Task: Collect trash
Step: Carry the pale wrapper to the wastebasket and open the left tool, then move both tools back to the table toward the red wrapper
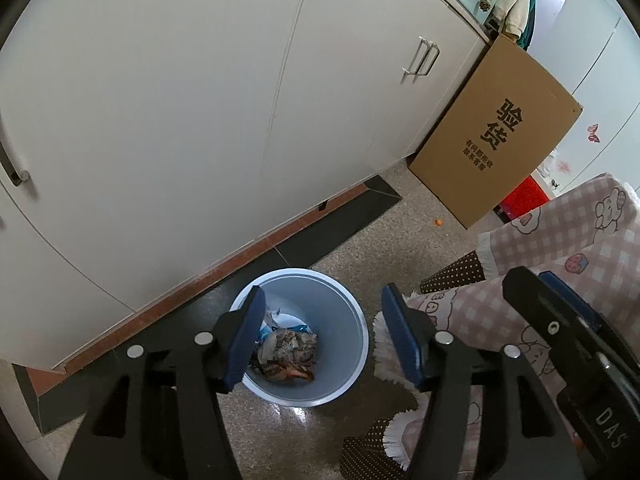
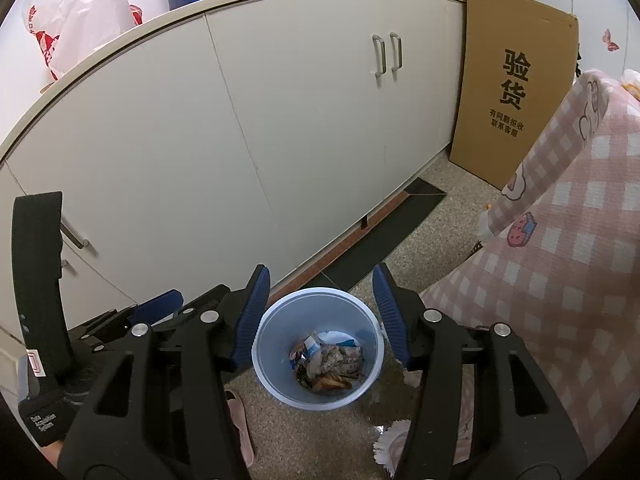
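Hovering over the bin (image 1: 304, 336), both grippers pointed down at it with nothing in them. The left gripper (image 1: 320, 336) had its jaws apart, empty, and the bin showed through the gap; the right gripper (image 2: 320, 316) stood likewise parted and empty, right above the rim. The bin sat on the floor (image 2: 400, 264) beside the cabinet (image 2: 240, 140) and near the cloth (image 2: 560, 260). The trash (image 2: 332, 364), crumpled wrappers and paper, lay at its bottom. By my reading, the drop step was just about done: what had been carried seemed to be inside, and no piece hung between the fingers. The next move would call for lifting both grippers clear of the rim and looking for more litter. No loose trash showed on the floor here, save a tiny orange speck (image 1: 438, 222) by the box (image 1: 496, 132).
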Tool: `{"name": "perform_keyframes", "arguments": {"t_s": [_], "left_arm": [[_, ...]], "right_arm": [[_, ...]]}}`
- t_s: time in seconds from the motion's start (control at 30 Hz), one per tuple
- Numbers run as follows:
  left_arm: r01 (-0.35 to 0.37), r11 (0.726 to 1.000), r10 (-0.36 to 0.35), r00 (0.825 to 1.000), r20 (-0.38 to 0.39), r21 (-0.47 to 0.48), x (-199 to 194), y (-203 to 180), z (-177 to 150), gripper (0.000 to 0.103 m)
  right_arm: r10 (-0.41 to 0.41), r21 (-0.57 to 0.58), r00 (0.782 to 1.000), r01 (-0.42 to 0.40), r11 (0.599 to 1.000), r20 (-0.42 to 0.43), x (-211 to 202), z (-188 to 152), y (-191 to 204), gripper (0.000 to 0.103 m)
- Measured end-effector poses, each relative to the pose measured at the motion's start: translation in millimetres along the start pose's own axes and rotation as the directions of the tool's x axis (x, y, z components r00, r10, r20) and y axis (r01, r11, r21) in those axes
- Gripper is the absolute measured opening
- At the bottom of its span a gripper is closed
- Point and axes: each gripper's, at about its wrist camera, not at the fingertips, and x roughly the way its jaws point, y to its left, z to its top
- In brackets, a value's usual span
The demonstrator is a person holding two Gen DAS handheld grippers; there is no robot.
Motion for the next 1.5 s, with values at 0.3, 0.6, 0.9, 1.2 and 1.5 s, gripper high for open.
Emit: {"name": "perform_keyframes", "arguments": {"t_s": [0.3,0.6,0.9,1.2,1.5], "left_arm": [[-0.032,0.999,0.031,0.997,0.063,0.012,-38.1,-11.2,6.8,0.061],[-0.018,0.998,0.008,0.985,0.17,0.06,-109.1,-49.3,18.4,0.064],[0.05,0.977,-0.091,0.977,0.195,0.207,-166.7,-144.2,17.0,0.067],[0.135,0.908,-0.195,0.974,0.114,0.397,-173.4,-280.3,5.7,0.067],[0.11,0.834,-0.159,0.986,0.044,0.541,-130.8,-384.1,7.4,0.068]], "right_arm": [[0.019,0.0,0.999,-0.019,1.0,0.043,-28.0,10.5,-0.6,0.054],[0.059,0.032,0.986,-0.064,0.997,0.158,-103.7,26.3,-14.4,0.055],[0.019,0.099,0.964,-0.047,0.994,0.265,-196.9,29.7,-77.2,0.057],[-0.171,0.236,0.953,0.111,0.965,0.25,-256.8,26.8,-202.9,0.061],[-0.236,0.357,0.968,0.193,0.914,0.083,-231.6,32.7,-322.3,0.061]]}}
